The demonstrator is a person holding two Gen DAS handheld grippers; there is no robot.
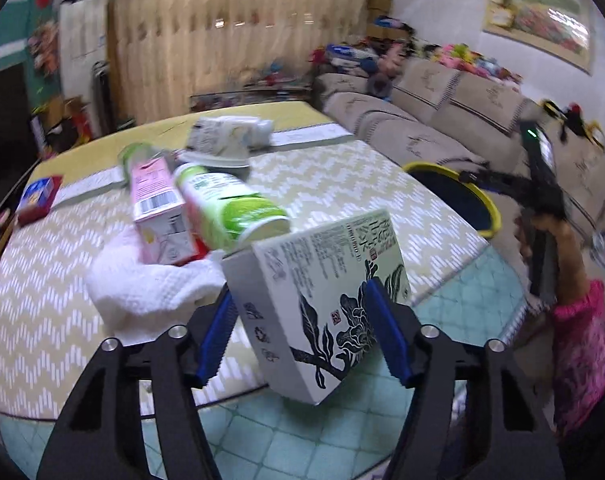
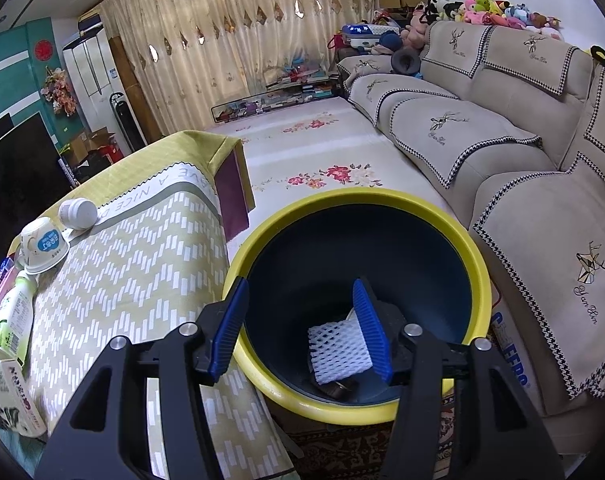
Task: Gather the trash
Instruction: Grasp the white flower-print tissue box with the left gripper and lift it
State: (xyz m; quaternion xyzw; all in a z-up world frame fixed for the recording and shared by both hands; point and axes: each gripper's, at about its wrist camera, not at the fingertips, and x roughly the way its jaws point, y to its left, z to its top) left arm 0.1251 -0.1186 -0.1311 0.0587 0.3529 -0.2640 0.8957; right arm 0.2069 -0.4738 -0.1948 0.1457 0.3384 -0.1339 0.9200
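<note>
My left gripper (image 1: 300, 334) is shut on a white box with black leaf print (image 1: 322, 300), held tilted over the table's near edge. Behind it on the table lie a green bottle (image 1: 230, 204), a pink carton (image 1: 158, 208), a white cloth (image 1: 150, 280) and an overturned white cup (image 1: 222, 136). My right gripper (image 2: 302, 328) is open and empty over the yellow-rimmed dark bin (image 2: 354, 208). A white foam net (image 2: 338, 348) lies in the bin. The bin (image 1: 454, 184) also shows in the left wrist view, right of the table.
The table has a yellow-green zigzag cloth (image 1: 342, 184). A beige sofa (image 2: 502, 152) runs along the right, close behind the bin. A small red and blue box (image 1: 38, 196) lies at the table's far left. The cup (image 2: 42, 244) and a white lid (image 2: 78, 212) show in the right wrist view.
</note>
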